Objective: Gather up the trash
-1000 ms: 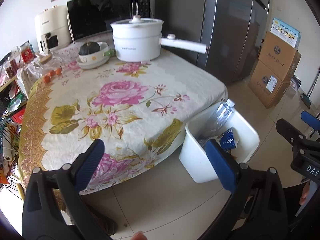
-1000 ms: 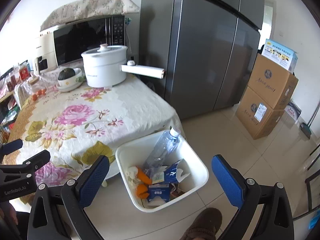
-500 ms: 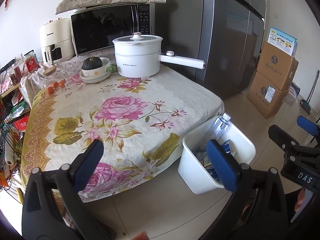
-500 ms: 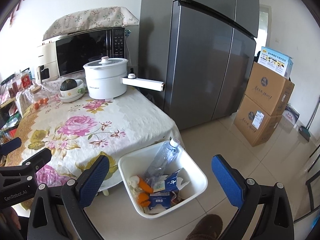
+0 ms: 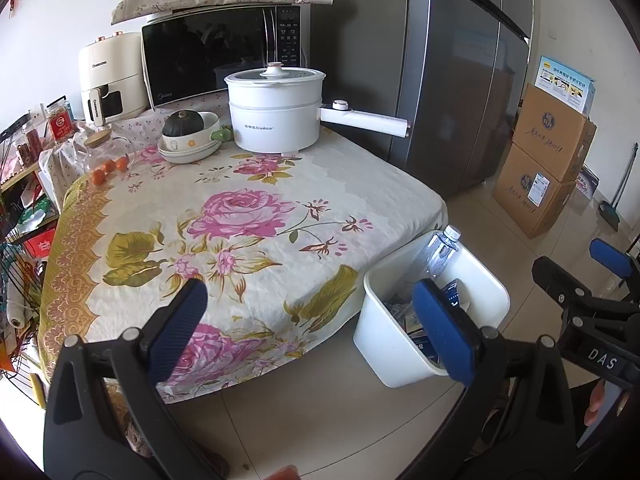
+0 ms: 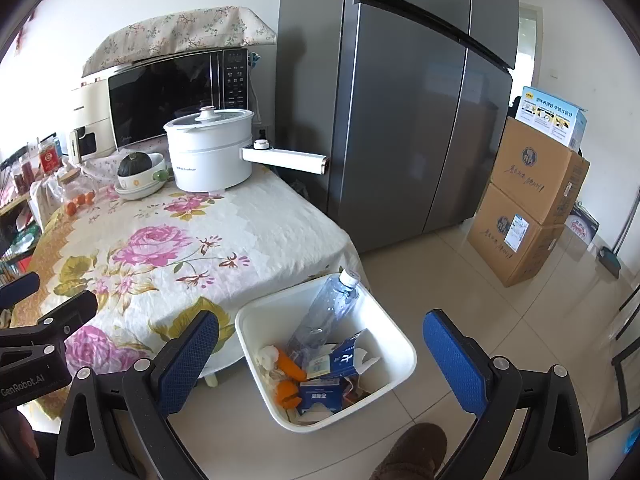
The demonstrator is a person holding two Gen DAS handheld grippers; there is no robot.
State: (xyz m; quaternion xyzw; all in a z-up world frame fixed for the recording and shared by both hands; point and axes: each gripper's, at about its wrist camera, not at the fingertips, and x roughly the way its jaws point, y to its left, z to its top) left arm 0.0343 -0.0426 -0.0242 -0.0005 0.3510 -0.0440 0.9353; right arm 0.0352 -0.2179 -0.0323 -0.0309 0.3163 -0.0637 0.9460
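— What do we see of the left hand-held gripper [image 5: 318, 322]?

— Its blue pads [image 5: 180, 320] are spread wide, with nothing between them. It hangs in the lower part of the left wrist view, over the near edge of the desk [image 5: 248, 216] with its flowered cloth, touching nothing that we can see.

— And the right hand-held gripper [image 6: 320, 358]?

— It too is wide open and empty. In the right wrist view its two fingers frame the white bin [image 6: 396, 344], which stands on the floor tiles at lower centre, just beside the desk's corner.

— Where is the trash?

— In that bin. We see a clear plastic bottle [image 6: 326, 314] leaning against the far wall with its cap above the rim, a blue and white carton [image 6: 348, 356], a second blue carton [image 6: 320, 394] below it, and orange scraps [image 6: 290, 366] on the left side. A brown shoe [image 6: 412, 454] shows at the bottom edge, near the bin.

— And on the desk?

— A white pot [image 5: 276, 110], a bowl holding a dark squash [image 5: 184, 124], and small oranges [image 5: 108, 168], all at the upper part of the frame.
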